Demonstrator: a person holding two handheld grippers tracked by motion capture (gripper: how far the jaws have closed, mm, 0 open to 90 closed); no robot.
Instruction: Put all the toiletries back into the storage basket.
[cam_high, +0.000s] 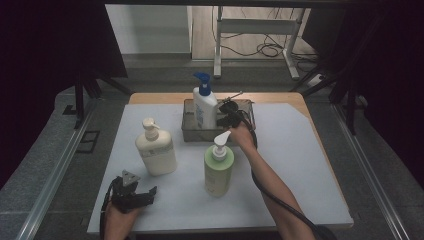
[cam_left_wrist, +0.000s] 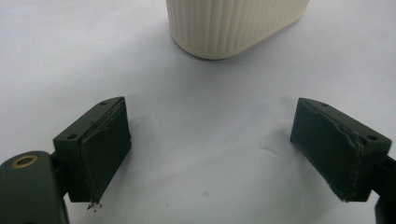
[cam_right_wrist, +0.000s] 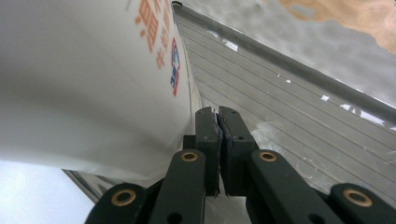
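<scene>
A white bottle with a blue pump (cam_high: 205, 107) stands upright in the left part of a metal tray (cam_high: 247, 107) at the back of the table. My right gripper (cam_high: 226, 114) reaches down into the tray just right of that bottle. In the right gripper view its jaws (cam_right_wrist: 218, 112) are shut on each other with nothing between them, close beside the white bottle's wall (cam_right_wrist: 84, 79) and above the ribbed tray floor (cam_right_wrist: 289, 112). My left gripper (cam_high: 134, 186) rests near the front left edge, open and empty (cam_left_wrist: 210, 140), facing the base of a cream pump bottle (cam_left_wrist: 229, 23).
The cream pump bottle (cam_high: 156, 152) stands left of centre on the white mat (cam_high: 295, 165). A green bottle with a white pump (cam_high: 218, 170) stands in the middle, just in front of my right forearm. Metal rails run along both sides of the table.
</scene>
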